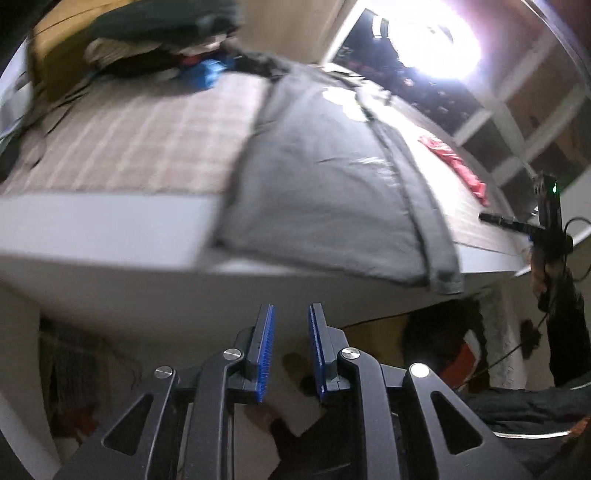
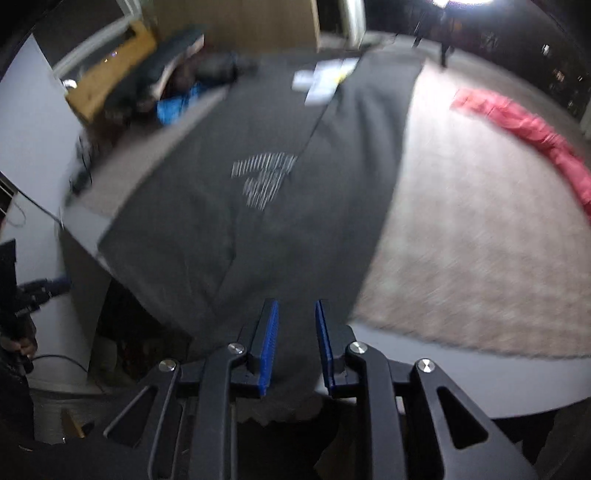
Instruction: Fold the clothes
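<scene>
Grey t-shirt (image 1: 325,192) spread flat on checked bed (image 1: 140,147), hem overhanging near edge. Left tool (image 1: 291,354) and right tool (image 2: 295,350) both released, empty. Red garment (image 2: 524,129) lies apart.

I see a bed (image 1: 122,147) with a checked cover and white frame — a dark window (image 1: 417,77) behind it, glaring lamp (image 1: 436,40) reflected, wood-panelled wall (image 2: 236,26) beyond.
</scene>
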Action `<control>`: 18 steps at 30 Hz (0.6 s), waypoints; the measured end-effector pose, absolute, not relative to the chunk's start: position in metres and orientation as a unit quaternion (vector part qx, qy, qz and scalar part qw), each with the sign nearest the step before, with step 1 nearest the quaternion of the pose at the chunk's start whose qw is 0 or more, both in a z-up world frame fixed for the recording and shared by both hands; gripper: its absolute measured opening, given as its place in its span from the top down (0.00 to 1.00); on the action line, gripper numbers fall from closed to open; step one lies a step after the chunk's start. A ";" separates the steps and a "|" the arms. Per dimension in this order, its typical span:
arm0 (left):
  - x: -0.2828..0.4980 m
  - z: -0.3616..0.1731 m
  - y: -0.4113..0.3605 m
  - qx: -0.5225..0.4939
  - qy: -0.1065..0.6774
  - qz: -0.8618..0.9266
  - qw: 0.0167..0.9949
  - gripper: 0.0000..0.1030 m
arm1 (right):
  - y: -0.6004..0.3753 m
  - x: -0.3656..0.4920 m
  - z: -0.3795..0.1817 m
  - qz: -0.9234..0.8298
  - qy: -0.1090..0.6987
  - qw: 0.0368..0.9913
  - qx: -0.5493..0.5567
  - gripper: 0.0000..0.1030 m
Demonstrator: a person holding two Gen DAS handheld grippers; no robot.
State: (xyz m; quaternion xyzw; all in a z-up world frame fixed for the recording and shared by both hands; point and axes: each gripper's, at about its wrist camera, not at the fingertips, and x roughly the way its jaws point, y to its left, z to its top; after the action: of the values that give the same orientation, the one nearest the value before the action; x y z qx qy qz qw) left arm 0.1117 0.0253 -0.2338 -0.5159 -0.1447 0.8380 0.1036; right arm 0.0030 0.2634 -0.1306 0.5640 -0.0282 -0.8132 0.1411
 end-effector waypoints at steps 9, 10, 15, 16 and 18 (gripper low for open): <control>0.083 -0.240 0.004 -0.510 -0.109 0.851 0.067 0.78 | 0.228 -0.004 -0.074 -0.808 0.001 0.193 0.556 0.80; 0.078 -0.235 0.006 -0.504 -0.112 0.853 0.076 0.78 | 0.225 -0.007 -0.048 -0.818 0.008 0.203 0.538 0.80; 0.052 -0.195 0.003 -0.458 -0.127 0.873 0.110 0.77 | 0.215 -0.053 0.096 -0.871 0.047 0.223 0.436 0.49; 0.046 -0.186 0.002 -0.450 -0.126 0.877 0.111 0.77 | 0.208 -0.065 0.117 -0.878 0.058 0.223 0.420 0.48; 0.030 -0.168 -0.001 -0.435 -0.117 0.887 0.105 0.74 | 0.198 -0.099 0.150 -0.888 0.088 0.224 0.391 0.48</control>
State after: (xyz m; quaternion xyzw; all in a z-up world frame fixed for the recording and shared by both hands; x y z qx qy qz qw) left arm 0.0302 -0.0013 -0.1684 -0.4351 -0.1172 0.8866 0.1047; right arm -0.0988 0.1983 0.1502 0.3911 0.0883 -0.8882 0.2243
